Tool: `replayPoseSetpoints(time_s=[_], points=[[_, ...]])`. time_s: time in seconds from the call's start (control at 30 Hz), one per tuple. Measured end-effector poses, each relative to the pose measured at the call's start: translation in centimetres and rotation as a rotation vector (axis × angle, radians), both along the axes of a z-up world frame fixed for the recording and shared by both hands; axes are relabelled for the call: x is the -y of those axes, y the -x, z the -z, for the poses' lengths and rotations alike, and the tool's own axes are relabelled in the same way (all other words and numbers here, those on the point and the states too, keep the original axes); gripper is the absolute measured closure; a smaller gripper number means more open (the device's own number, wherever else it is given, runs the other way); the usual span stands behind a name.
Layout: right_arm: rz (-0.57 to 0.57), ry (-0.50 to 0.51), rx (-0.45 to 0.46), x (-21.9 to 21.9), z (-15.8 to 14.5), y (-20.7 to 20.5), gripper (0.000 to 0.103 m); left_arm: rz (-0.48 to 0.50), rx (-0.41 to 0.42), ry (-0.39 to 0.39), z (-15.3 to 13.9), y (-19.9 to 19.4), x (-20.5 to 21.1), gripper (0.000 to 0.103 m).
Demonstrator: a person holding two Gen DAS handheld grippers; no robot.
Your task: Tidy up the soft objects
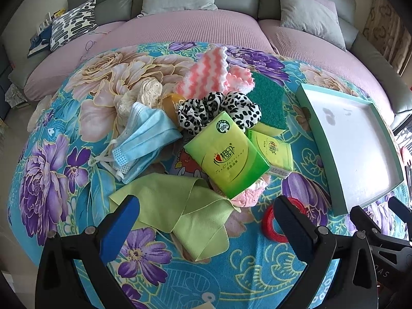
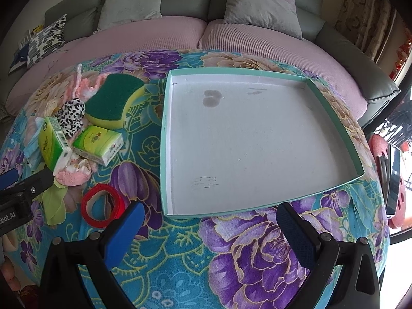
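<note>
A heap of soft things lies on the floral cloth: a green cloth (image 1: 180, 206), blue face masks (image 1: 144, 141), two green tissue packs (image 1: 226, 154) (image 2: 97, 141), a leopard scrunchie (image 1: 219, 110), a green-and-yellow sponge (image 2: 116, 100), a pink-and-white knit cloth (image 1: 206, 74) and lace (image 1: 144, 92). My left gripper (image 1: 206, 219) is open just above the green cloth, holding nothing. My right gripper (image 2: 208, 221) is open and empty at the near edge of the shallow teal-rimmed tray (image 2: 332, 118), whose white floor is bare.
A red tape ring (image 2: 103, 206) lies between the heap and the tray. The tray also shows at the right of the left wrist view (image 1: 316, 126). A sofa with pink cover and grey cushions (image 2: 260, 7) runs behind the table.
</note>
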State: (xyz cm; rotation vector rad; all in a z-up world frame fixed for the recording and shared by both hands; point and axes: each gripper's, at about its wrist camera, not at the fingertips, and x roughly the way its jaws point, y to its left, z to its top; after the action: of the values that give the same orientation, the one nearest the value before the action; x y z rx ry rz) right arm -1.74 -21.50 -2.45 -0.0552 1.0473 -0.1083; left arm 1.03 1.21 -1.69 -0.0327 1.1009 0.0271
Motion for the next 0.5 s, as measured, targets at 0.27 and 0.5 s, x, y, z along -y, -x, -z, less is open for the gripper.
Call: replayPoseSetpoints(time_s=[0.27,0.5], points=[[0.006,-0.006,-0.006,0.20,0.02,-0.04,0.000,0.000,-0.010,-0.009,0.21,0.03,-0.11,0.000],[0.002,0.001,-0.011,-0.09,0.12,-0.14,0.000,-0.003,-0.015,-0.007,0.34,0.04,-0.17,0.000]])
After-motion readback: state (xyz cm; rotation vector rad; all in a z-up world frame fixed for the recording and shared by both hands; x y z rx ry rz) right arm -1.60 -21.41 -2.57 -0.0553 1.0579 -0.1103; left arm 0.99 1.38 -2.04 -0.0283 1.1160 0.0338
